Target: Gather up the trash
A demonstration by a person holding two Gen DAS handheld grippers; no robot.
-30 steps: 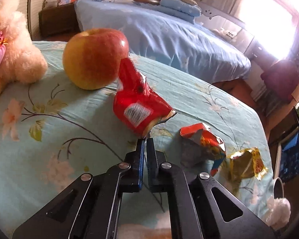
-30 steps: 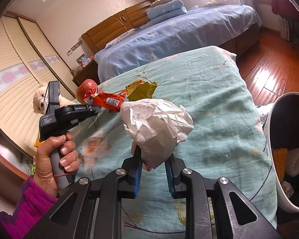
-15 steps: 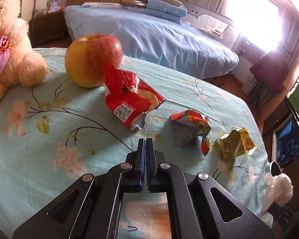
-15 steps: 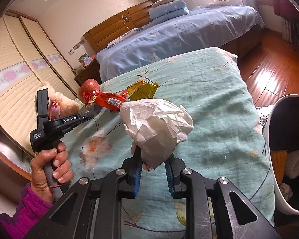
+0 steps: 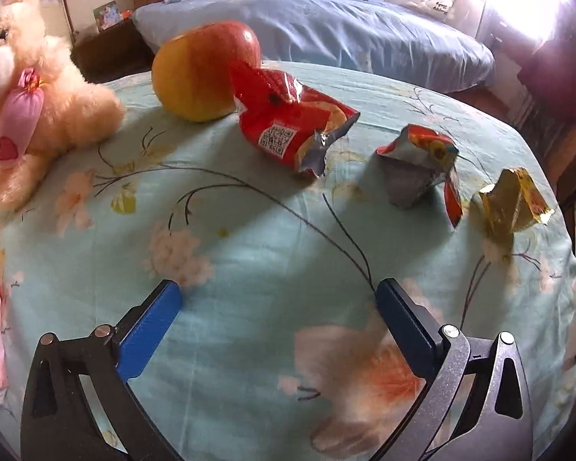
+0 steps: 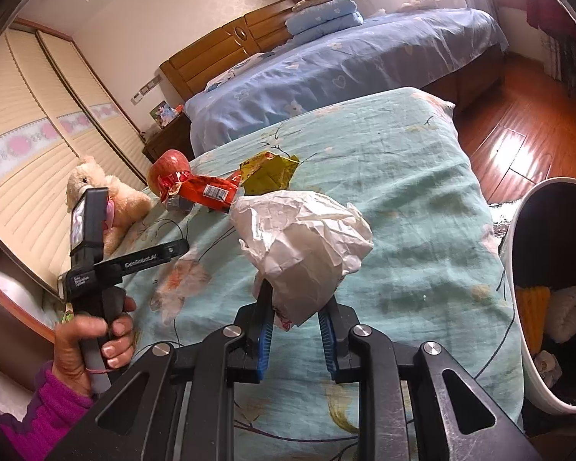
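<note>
My left gripper is open and empty above the floral green bed cover, set back from the trash. Ahead of it lie a red snack wrapper, a crumpled orange-and-silver wrapper and a yellow wrapper. My right gripper is shut on a crumpled white paper ball, held above the bed. The red wrapper and yellow wrapper show beyond it. The left gripper shows at the left, held in a hand. A white trash bin stands at the right.
A red-yellow apple sits behind the red wrapper. A cream teddy bear sits at the left. The bin holds yellow and white knitted items. A blue bed and wooden floor lie beyond.
My left gripper has opened, letting go of the red wrapper, and drawn back from it. The wrapper now lies on the cover. The right gripper still holds the paper ball, unmoved.
</note>
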